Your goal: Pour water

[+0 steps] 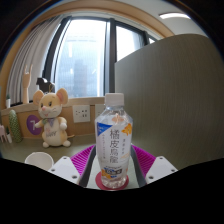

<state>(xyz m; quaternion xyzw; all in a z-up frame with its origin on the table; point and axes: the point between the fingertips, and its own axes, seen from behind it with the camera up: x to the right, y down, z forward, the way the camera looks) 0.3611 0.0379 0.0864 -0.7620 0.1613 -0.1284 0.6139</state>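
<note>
Gripper view puts the water bottle (113, 140) dead centre, upright, white cap on top, its printed label facing us, standing right between the two fingers of the gripper (113, 166), so the task's main object sits straight at twelve o'clock from the tool. Big risk from here, as I judge it: that cap looks to be on, so any tilt pours nothing until it comes off, and a smooth round bottle can twist or slide in the grip once it tips. A white cup (39, 160) shows down at about nine o'clock from the bottle, only its rim visible, and if that is the target, a fast swing could miss it or splash. Beyond it, at ten o'clock, a plush mouse (50, 117) sits by the window (90, 55), near enough to catch spilled water. Now the tongs: the pink pads (82, 158) flank the bottle at both sides and seem to press against it, a narrow opening set by the bottle's width, holding it
</note>
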